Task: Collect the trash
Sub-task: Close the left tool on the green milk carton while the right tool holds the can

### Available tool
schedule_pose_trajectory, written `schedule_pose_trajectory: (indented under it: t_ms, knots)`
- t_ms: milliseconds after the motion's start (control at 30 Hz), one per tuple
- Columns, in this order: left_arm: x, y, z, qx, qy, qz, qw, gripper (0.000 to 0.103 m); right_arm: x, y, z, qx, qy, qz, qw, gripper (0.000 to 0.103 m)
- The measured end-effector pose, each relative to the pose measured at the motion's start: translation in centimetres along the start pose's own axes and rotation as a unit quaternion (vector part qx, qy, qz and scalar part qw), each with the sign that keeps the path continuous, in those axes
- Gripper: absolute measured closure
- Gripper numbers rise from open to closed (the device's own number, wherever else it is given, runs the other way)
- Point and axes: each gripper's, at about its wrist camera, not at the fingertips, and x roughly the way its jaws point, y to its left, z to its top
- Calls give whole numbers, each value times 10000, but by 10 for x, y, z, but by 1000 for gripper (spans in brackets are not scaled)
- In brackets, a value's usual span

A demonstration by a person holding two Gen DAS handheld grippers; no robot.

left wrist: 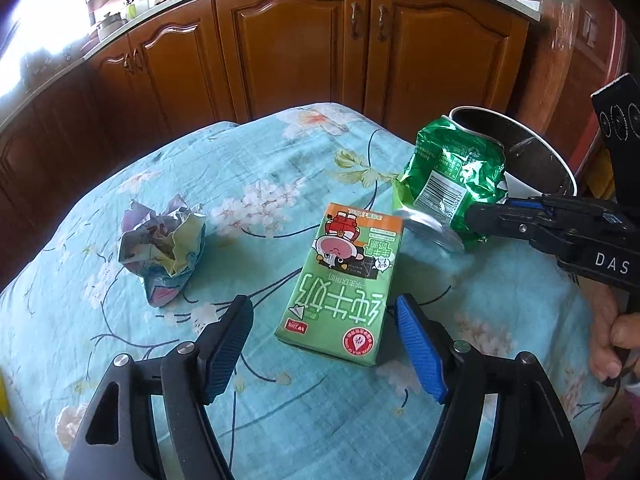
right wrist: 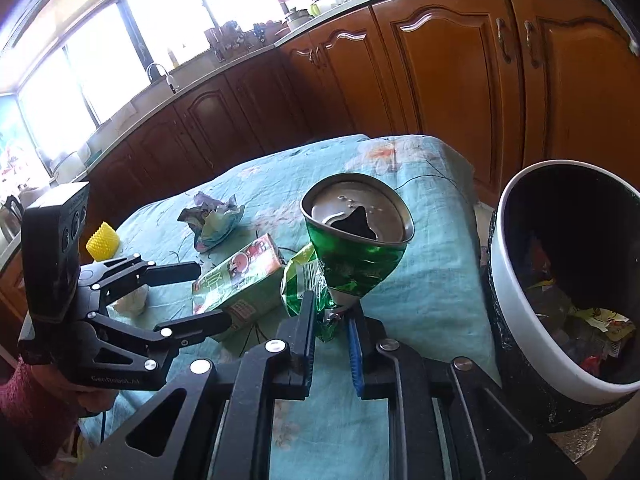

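A crushed green can (right wrist: pixel 356 248) hangs above the table beside the bin, and my right gripper (right wrist: pixel 330 322) is shut on its squashed lower end. The left wrist view shows the same can (left wrist: pixel 448 184) with the right gripper (left wrist: pixel 486 216) reaching in from the right. A green milk carton (left wrist: pixel 344 284) lies flat on the cloth. My left gripper (left wrist: pixel 324 320) stands open, one finger on each side of the carton's near end, pads not pressing. A crumpled paper ball (left wrist: pixel 164 248) lies to the left. The white-rimmed bin (right wrist: pixel 516 280) holds several wrappers.
The table carries a teal floral cloth (left wrist: pixel 280 168). A yellow ridged object (right wrist: pixel 103 242) and a white crumpled tissue (right wrist: pixel 132 300) sit near the left table edge. Wooden cabinets (left wrist: pixel 288 48) run behind the table. A hand (left wrist: pixel 612 336) holds the right gripper's handle.
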Motion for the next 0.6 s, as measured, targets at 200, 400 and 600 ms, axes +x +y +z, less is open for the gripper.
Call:
schedule_pose_trajectory:
  t_ms: [200, 400, 600]
  knots:
    - [13, -7, -2, -36, 62, -80, 9999, 48, 4, -10, 8, 386, -181, 120, 9990, 76]
    - [15, 1, -6, -476, -39, -289, 9984, 51, 1, -12, 6, 414, -276, -82, 9987, 91]
    - [-3, 0, -13, -927, -357, -513, 9937, 52, -25, -11, -9, 440, -543, -272, 9972, 91]
